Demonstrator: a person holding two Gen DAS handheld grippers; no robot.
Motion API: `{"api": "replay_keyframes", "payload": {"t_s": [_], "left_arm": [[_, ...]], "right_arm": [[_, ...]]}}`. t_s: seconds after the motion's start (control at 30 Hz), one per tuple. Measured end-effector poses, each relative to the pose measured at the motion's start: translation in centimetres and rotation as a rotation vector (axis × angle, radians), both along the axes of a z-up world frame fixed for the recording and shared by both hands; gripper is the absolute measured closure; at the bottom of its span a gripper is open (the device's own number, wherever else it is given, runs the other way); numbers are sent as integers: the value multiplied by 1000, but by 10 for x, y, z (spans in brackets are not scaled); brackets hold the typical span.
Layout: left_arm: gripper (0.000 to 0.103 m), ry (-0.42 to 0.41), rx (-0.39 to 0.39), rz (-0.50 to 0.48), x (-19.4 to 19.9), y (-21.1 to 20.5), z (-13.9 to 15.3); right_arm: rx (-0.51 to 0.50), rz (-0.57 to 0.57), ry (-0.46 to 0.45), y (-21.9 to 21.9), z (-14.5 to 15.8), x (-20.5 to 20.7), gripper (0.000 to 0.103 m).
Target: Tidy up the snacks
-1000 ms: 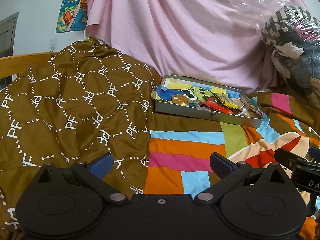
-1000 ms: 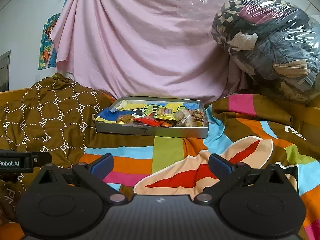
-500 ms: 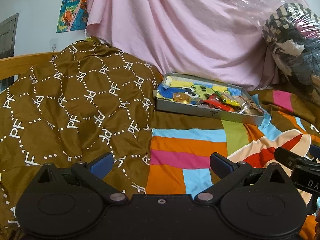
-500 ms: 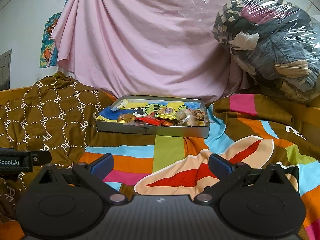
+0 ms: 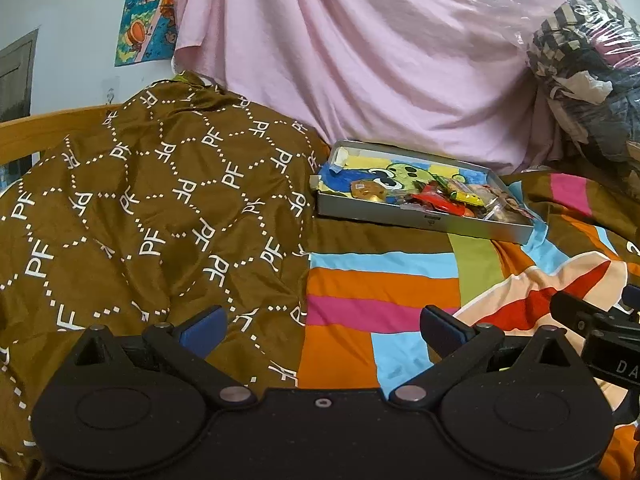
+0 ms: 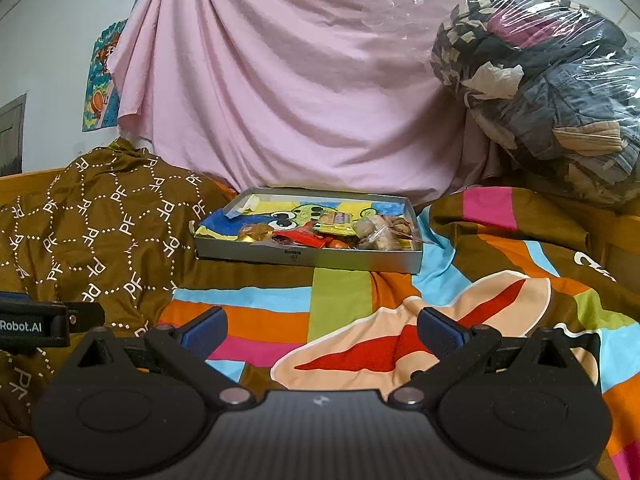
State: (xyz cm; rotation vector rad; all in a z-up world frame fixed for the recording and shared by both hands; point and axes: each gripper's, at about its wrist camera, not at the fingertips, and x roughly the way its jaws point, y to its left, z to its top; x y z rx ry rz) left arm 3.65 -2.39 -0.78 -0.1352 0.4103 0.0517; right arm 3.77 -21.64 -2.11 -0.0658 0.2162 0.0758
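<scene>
Both views sit slightly closer to the tray than a second ago. On the striped bedspread [image 6: 340,304] the grey tray [image 6: 308,258] rests well ahead, snacks [image 6: 340,230] heaped at its right end. Left gripper [image 5: 322,326] and right gripper [image 6: 318,330] hover with fingers apart, holding nothing.

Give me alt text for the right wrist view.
The open right tool hovers over a striped bedspread, empty, facing a tray of snacks farther back. A pink sheet hangs behind.
</scene>
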Motion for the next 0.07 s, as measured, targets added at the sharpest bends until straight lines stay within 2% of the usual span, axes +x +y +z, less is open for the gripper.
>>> {"api": "replay_keyframes", "payload": {"t_s": [0.07], "left_arm": [[1, 2, -5, 1, 0, 0, 0]], "right_arm": [[0, 0, 0, 0, 0, 0, 0]]}}
